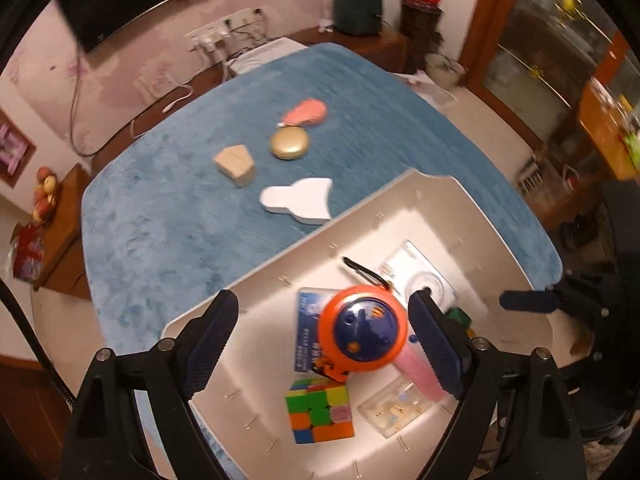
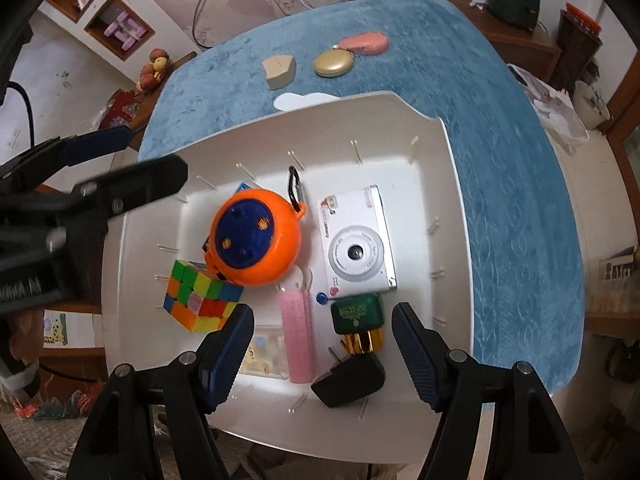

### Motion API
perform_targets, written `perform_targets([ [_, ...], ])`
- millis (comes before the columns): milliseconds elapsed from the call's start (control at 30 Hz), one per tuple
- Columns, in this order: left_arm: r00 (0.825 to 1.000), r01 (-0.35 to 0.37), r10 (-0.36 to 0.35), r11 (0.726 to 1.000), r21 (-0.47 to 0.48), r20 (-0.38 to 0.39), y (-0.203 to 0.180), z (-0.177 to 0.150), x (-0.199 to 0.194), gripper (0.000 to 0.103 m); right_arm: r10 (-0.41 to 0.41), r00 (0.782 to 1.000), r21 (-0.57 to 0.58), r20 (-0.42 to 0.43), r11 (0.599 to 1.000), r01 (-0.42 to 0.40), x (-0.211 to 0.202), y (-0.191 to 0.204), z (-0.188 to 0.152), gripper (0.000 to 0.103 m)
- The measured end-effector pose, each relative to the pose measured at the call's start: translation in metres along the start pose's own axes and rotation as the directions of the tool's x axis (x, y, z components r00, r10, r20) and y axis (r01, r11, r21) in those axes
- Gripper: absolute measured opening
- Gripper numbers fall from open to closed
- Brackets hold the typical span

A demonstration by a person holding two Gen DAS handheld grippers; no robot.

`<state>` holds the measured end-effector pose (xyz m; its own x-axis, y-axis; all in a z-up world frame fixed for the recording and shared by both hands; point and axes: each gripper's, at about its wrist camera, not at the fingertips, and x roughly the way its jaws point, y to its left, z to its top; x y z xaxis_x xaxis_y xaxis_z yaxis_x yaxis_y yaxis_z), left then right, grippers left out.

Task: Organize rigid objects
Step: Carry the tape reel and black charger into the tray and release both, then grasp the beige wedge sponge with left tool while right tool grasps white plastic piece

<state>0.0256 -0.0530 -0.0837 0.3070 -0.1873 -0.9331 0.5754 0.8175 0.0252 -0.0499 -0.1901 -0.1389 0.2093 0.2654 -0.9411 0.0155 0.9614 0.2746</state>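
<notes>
Hovering over white bin (image 2: 448,152), left gripper (image 1: 324,344) spread wide, gripping nothing, orange tape measure (image 1: 362,334) lying loose between fingers, apparently just deposited. Right gripper (image 2: 322,344) likewise gaping, empty. Waiting on blue mat (image 1: 160,208) at 12 o'clock: gold compact (image 1: 289,143), beige block (image 1: 235,164), white shape (image 1: 298,199).

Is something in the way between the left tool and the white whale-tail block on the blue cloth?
Yes. The white bin's far wall rises between the open left tool and the white whale-tail block. The orange and blue round toy sits below the tool.
</notes>
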Motion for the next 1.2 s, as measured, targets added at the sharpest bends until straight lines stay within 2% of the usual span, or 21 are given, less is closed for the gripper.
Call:
perform_targets([
  [300,1.0,-0.004,0.004,0.992,-0.125,0.0,0.039,0.01,-0.003,0.089,0.015,0.998,-0.032,0.06,0.999,-0.013,-0.018,0.004,0.037,0.072],
  [400,1.0,-0.025,0.026,0.99,-0.137,-0.001,0.049,0.016,-0.003,0.089,0.008,0.996,-0.047,0.086,0.999,-0.004,-0.025,0.004,0.055,0.072],
  [633,0.999,-0.052,0.052,0.982,-0.182,-0.004,0.075,0.039,0.0,0.089,-0.037,0.989,-0.106,0.143,0.993,0.052,-0.028,0.007,0.11,0.072],
  [833,0.998,-0.061,0.061,0.977,-0.204,-0.006,0.096,0.071,0.009,0.089,-0.083,0.987,-0.174,0.138,0.979,0.106,-0.009,0.014,0.153,0.072],
  [1033,0.997,-0.077,0.068,0.965,-0.25,-0.045,0.116,0.105,0.047,0.089,-0.1,0.989,-0.259,0.111,0.958,0.127,0.025,0.022,0.18,0.072],
  [1200,0.988,-0.112,0.077,0.953,-0.281,-0.133,0.124,0.121,0.099,0.089,-0.092,0.993,-0.272,0.072,0.956,0.109,0.049,0.018,0.191,0.072],
])
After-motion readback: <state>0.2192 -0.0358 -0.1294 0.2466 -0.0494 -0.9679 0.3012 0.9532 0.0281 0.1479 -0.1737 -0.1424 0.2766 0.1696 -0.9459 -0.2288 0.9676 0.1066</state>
